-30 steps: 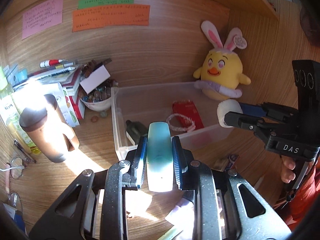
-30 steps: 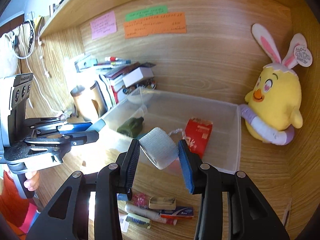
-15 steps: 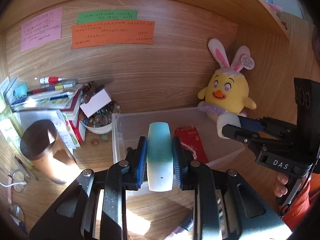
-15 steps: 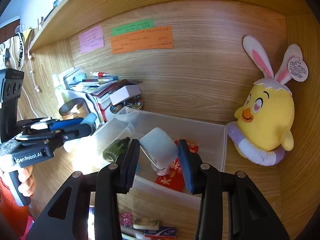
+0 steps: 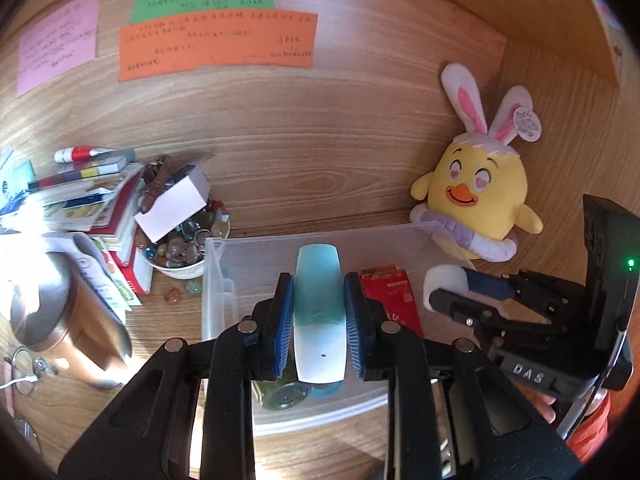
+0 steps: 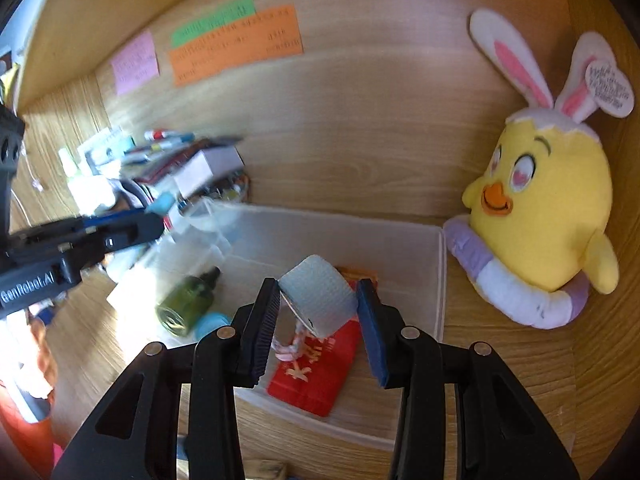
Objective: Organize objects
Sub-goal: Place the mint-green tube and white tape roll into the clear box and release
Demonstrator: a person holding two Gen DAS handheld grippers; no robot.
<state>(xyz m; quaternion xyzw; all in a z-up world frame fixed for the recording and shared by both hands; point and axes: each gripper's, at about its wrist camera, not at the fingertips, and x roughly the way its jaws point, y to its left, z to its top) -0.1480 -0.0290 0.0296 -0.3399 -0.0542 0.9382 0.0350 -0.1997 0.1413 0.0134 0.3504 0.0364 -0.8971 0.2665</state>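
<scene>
Both grippers had moved over the clear plastic bin (image 5: pixel 224 280), the left gripper (image 5: pixel 319 322) squeezing a long blue-and-white case (image 5: pixel 319 316), the right gripper (image 6: pixel 318 308) squeezing a white bandage roll (image 6: pixel 316 296).

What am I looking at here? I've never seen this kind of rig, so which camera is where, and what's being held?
There is no robot. A person holds a hand-held two-finger gripper in each hand, and each gripper carries a fisheye camera looking forward along its fingers. That is why black fingers fill the bottom of both pictures.

The left camera shows the left gripper shut on a teal-and-white case. The right gripper appears at its right side.

The right camera shows the right gripper shut on a white roll, with the left gripper at its left.

Both hang over a clear bin on a wooden desk. In the bin lie a green bottle and a red packet. A yellow plush chick sits beside the bin.
</scene>
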